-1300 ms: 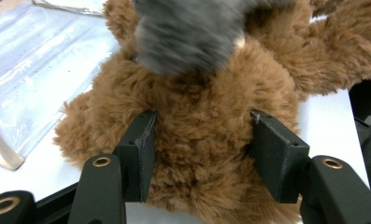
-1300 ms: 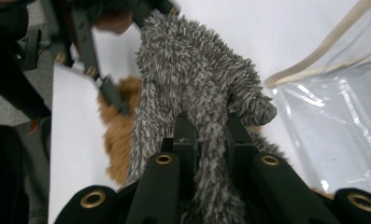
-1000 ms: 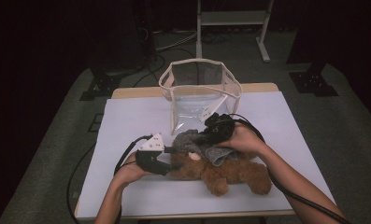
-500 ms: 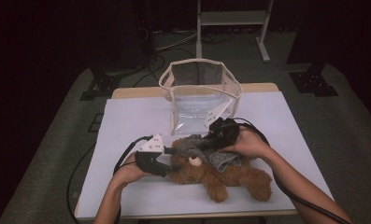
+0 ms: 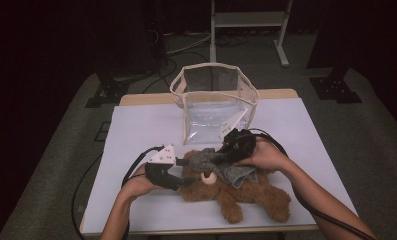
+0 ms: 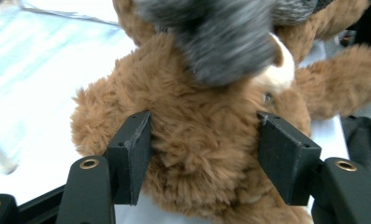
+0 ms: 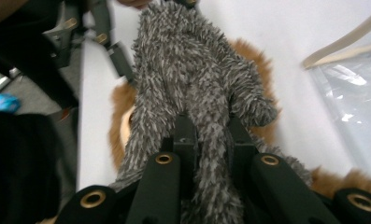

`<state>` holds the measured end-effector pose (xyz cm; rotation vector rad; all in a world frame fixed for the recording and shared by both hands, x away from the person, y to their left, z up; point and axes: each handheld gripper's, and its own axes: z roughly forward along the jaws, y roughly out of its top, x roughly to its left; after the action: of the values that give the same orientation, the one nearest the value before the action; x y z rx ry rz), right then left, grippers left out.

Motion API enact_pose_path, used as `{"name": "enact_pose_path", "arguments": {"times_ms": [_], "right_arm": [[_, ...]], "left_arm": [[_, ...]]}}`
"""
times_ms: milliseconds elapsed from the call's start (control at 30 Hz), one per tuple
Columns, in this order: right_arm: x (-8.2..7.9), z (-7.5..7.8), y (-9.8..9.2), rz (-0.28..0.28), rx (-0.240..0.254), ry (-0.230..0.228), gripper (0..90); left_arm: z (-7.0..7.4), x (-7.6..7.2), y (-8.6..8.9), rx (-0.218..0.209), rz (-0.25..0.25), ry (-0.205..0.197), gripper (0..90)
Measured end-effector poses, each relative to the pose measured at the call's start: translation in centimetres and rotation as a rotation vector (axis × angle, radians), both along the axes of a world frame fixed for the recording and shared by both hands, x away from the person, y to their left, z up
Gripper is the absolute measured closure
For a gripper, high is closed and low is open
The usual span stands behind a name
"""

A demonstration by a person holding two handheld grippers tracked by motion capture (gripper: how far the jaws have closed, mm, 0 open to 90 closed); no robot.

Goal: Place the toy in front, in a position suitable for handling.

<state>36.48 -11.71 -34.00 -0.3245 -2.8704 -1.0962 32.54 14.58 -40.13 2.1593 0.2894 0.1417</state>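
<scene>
A brown teddy bear (image 5: pixel 251 192) lies on its back on the white table (image 5: pixel 136 135), head toward the left. My left gripper (image 5: pixel 186 172) comes in from the left, and its jaws press into the fur on both sides of the bear's head (image 6: pixel 164 84). A grey fuzzy cloth (image 5: pixel 206 159) is draped over the top of the head (image 6: pixel 220 42). My right gripper (image 5: pixel 221 155) is shut on this cloth (image 7: pixel 188 70), which runs forward from between its jaws (image 7: pixel 206 135) over the brown fur (image 7: pixel 122 102).
A clear plastic bag with beige trim (image 5: pixel 213 107) stands open just behind the bear, and its wall is close on the right in the right gripper view (image 7: pixel 351 93). Cables trail from both grippers across the table. Dark floor and a metal stand lie beyond.
My right hand has shifted slightly, drawing the grey cloth a little further over the bear's head. The left gripper has kept still on the head.
</scene>
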Motion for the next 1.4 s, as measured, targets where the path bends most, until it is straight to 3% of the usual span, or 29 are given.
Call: {"name": "enact_pose_path", "arguments": {"times_ms": [133,233,333,500,600,700,867,1000,1167,1267,1400], "right_arm": [[-0.3,0.6,-0.3,-0.023,0.000,-0.057,78.1],[0.4,0.6,-0.1,-0.043,0.018,-0.046,78.1],[1.0,-0.2,0.1,-0.045,-0.003,-0.033,78.2],[1.5,-1.1,-1.2,-0.086,-0.016,-0.026,78.2],[1.5,-0.8,-1.7,-0.101,0.008,-0.032,78.2],[0.8,0.2,-1.4,-0.091,0.022,-0.061,78.2],[-0.7,1.8,-0.2,-0.047,0.041,-0.098,78.1],[-0.8,1.4,0.4,-0.033,0.016,-0.108,78.2],[0.4,0.5,-0.4,-0.078,0.031,-0.085,78.2],[0.7,0.5,-0.5,-0.090,0.035,-0.086,78.2],[0.0,1.2,0.3,-0.065,0.036,-0.107,78.2]], "left_arm": [[-0.1,0.1,-0.4,-0.007,0.016,-0.004,43.2],[-0.1,0.1,-0.3,-0.006,0.021,-0.005,43.1],[0.2,0.1,0.1,0.001,0.022,-0.020,41.1],[0.9,0.1,0.9,0.008,0.021,-0.014,41.3],[0.7,0.2,0.8,0.008,0.033,-0.011,45.9],[0.1,0.3,-0.1,0.019,0.041,-0.018,46.5],[0.1,0.5,-0.2,-0.001,0.098,-0.046,46.4],[0.3,0.5,0.1,-0.001,0.087,-0.042,45.8],[0.7,0.2,0.5,-0.014,0.037,-0.027,40.0],[0.4,0.3,0.0,-0.004,0.047,-0.038,39.5],[-0.1,0.3,-0.7,0.006,0.064,-0.047,41.3]]}}
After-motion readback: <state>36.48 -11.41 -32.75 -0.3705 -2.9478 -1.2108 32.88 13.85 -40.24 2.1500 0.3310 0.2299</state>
